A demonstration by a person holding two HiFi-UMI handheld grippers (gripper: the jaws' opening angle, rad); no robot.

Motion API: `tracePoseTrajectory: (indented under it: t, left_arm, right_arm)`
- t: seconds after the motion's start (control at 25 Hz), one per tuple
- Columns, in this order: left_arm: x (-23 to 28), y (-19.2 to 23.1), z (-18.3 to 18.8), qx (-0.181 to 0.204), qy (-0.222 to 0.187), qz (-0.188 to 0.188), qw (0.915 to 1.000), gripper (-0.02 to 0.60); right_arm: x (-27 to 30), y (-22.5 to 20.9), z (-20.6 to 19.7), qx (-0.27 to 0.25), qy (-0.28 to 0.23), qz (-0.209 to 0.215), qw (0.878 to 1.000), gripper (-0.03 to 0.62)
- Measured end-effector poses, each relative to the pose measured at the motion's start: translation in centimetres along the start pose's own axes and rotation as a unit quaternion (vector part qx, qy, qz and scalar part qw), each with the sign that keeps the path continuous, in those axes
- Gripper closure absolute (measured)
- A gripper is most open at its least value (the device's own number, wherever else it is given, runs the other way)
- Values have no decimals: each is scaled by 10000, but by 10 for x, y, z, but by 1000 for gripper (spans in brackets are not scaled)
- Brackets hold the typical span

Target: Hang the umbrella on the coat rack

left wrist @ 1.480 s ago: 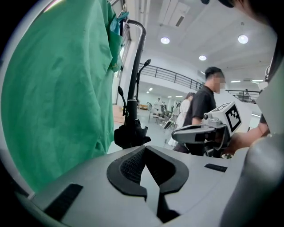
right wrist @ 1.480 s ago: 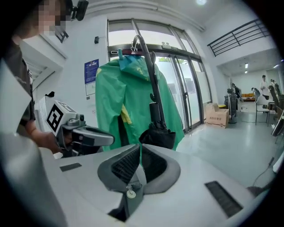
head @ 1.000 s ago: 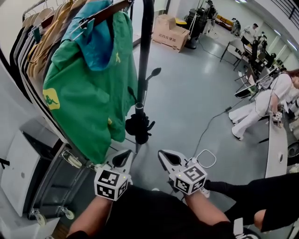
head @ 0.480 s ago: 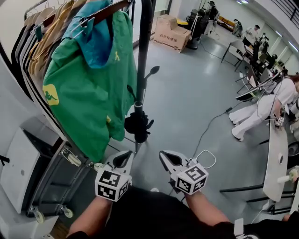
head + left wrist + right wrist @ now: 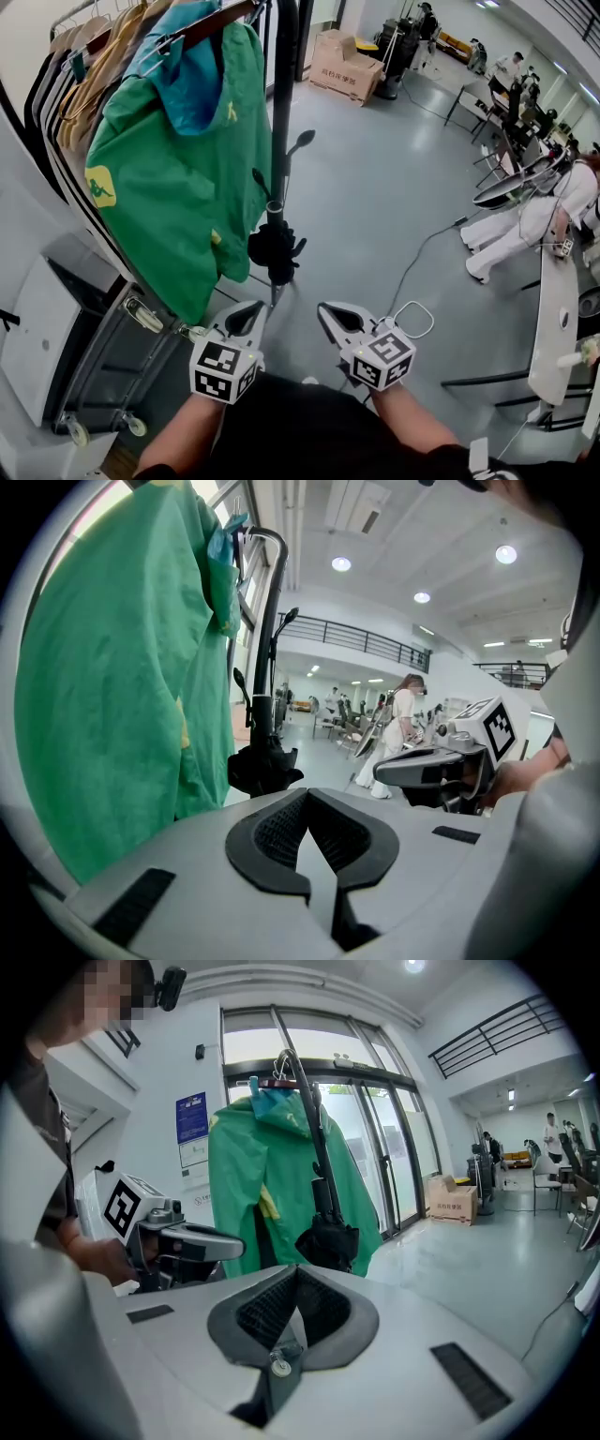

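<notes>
The black folded umbrella (image 5: 273, 251) hangs straight down from the coat rack (image 5: 211, 23), right beside a green jacket (image 5: 178, 159). In the left gripper view its curved handle (image 5: 268, 536) hooks over the rail top, with the bundled canopy (image 5: 262, 766) below. The umbrella (image 5: 328, 1237) also shows in the right gripper view. My left gripper (image 5: 249, 317) and right gripper (image 5: 330, 316) sit side by side, below and short of the umbrella, touching nothing. Both have their jaws shut and empty. Each shows in the other's view: right gripper (image 5: 427, 766), left gripper (image 5: 197, 1239).
Several more garments hang on the rack (image 5: 84, 84). A white cabinet (image 5: 37, 347) stands at lower left beside the rack's wheeled base (image 5: 131, 427). A cardboard box (image 5: 342, 66) sits at the back, a cable (image 5: 422, 253) crosses the grey floor, and desks with people (image 5: 553, 197) fill the right.
Both grippers have stayed where they were, shut. The hanging umbrella has drifted slightly left in the head view. The person in white at the right has shifted.
</notes>
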State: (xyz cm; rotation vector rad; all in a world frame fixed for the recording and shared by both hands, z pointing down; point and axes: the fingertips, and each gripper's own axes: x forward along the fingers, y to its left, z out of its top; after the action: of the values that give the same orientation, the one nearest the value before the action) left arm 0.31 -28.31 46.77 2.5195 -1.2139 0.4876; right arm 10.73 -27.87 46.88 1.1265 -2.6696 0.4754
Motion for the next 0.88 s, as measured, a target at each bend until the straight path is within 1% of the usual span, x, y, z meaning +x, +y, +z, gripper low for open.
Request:
tracePoseTrajectory:
  t: [0.36, 0.88]
  left_arm:
    - [1, -6, 5, 18, -62, -45, 10000, 566]
    - [0, -3, 7, 21, -70, 2, 10000, 566]
  right_arm:
    - [-2, 0, -2, 10, 20, 11, 10000, 583]
    - [1, 0, -3, 31, 46, 35, 10000, 584]
